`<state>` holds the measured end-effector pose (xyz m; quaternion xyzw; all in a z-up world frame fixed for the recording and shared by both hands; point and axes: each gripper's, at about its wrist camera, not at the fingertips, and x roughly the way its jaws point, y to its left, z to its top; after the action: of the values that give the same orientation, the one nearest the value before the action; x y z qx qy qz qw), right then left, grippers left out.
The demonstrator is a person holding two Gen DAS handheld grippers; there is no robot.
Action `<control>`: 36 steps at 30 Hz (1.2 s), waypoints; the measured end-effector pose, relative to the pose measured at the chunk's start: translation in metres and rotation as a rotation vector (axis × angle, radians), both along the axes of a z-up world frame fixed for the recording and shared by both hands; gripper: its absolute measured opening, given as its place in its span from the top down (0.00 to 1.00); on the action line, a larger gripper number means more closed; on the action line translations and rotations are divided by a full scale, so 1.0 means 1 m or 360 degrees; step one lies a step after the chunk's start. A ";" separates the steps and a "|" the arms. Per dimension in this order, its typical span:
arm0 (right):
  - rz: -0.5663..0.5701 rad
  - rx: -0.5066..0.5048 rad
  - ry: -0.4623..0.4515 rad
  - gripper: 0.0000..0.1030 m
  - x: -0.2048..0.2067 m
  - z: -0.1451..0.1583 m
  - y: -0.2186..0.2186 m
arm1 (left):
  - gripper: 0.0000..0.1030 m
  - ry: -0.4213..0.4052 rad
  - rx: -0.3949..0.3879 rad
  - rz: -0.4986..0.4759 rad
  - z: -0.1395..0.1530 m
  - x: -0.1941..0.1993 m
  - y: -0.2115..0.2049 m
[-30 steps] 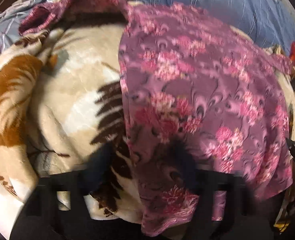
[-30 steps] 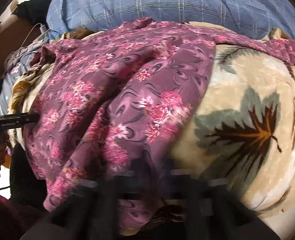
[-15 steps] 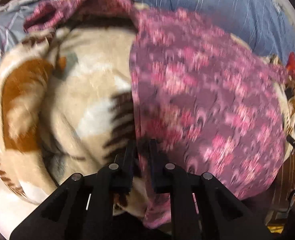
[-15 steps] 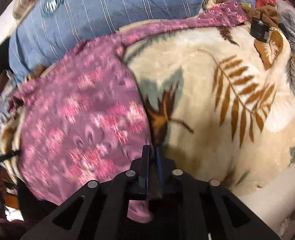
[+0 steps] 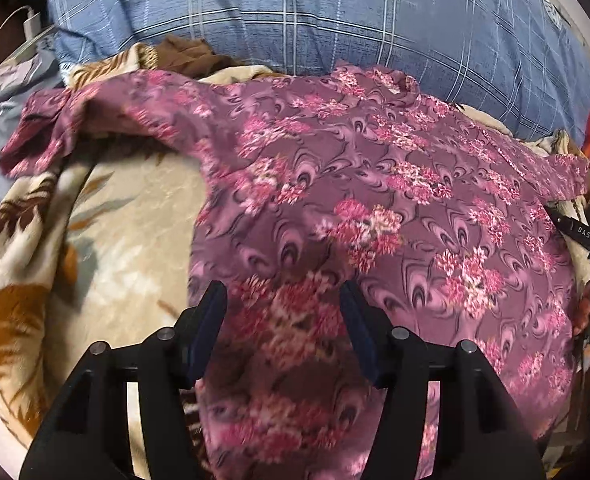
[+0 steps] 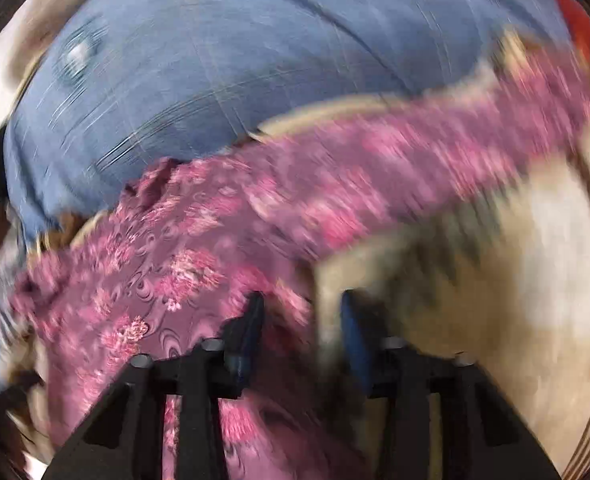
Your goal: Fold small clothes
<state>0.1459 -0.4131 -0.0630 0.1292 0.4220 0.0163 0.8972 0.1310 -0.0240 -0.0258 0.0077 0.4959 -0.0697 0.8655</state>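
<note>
A: Bed first. Blue checked pillow lies beyond the garment; leaf-print blanket lies under it. Garment?

B: Purple floral top spread flat on the blanket, long axis sleeve to sleeve, crosswise to both tools.

A: Jaws?

B: Left gripper released, empty, over the top's near hem. Right gripper also parted, at the top's right edge; view blurred. Left looks nearer the hem, I judge.

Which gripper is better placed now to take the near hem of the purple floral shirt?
Left. The left gripper is open directly over the shirt. The right gripper, also open, straddles the shirt's edge and the leaf-print blanket.
</note>
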 end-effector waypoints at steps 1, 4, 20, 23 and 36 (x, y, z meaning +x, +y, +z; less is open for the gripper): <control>-0.0030 -0.0072 -0.0055 0.98 -0.002 0.010 -0.001 | 0.44 -0.0018 0.0009 0.0003 -0.001 0.003 0.000; -0.0170 0.0046 -0.0172 0.98 -0.010 0.026 -0.031 | 0.43 -0.0016 0.0034 0.0039 -0.013 0.017 -0.004; -0.0023 0.0259 -0.0053 0.95 -0.058 0.009 -0.029 | 0.22 -0.0096 0.0127 0.0022 -0.030 0.019 -0.038; -0.0289 0.0423 -0.0207 0.92 -0.066 0.033 -0.088 | 0.13 -0.0075 0.0107 0.0053 -0.034 0.021 -0.036; -0.1279 0.0312 -0.0150 0.60 -0.027 0.017 -0.285 | 0.00 -0.0073 0.0052 0.0145 -0.042 0.018 -0.025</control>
<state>0.1189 -0.6985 -0.0463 0.3674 0.2929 -0.2891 0.8340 0.1486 -0.0490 -0.0678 0.0009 0.4769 -0.0217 0.8787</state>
